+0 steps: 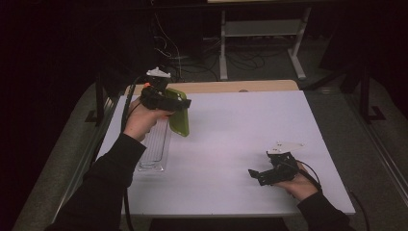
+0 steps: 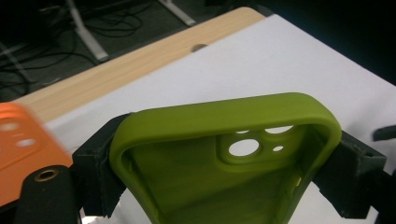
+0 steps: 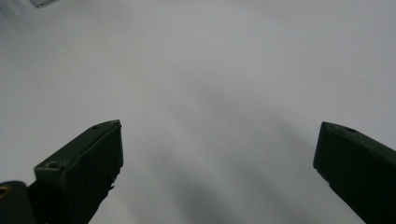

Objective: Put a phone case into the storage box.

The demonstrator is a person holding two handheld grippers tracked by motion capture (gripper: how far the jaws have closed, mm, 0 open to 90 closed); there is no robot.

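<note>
A green phone case [image 1: 179,113] hangs above the white table top [image 1: 231,144] at the left, held across its width by my left gripper [image 1: 178,103]. In the left gripper view the case [image 2: 196,168] faces me with its hollow inside and camera cut-outs, and both jaws press on its sides. A clear plastic tray [image 1: 156,147] lies flat on the table just below and left of the case. My right gripper [image 1: 257,174] rests low near the front right of the table, its jaws wide apart with nothing between them, over bare white surface [image 3: 210,93].
A strip of wooden table edge [image 1: 231,86] runs along the far side of the white sheet. Beyond it are a metal desk frame [image 1: 260,38] and loose cables on the dark floor. The person's sleeves come in from the bottom.
</note>
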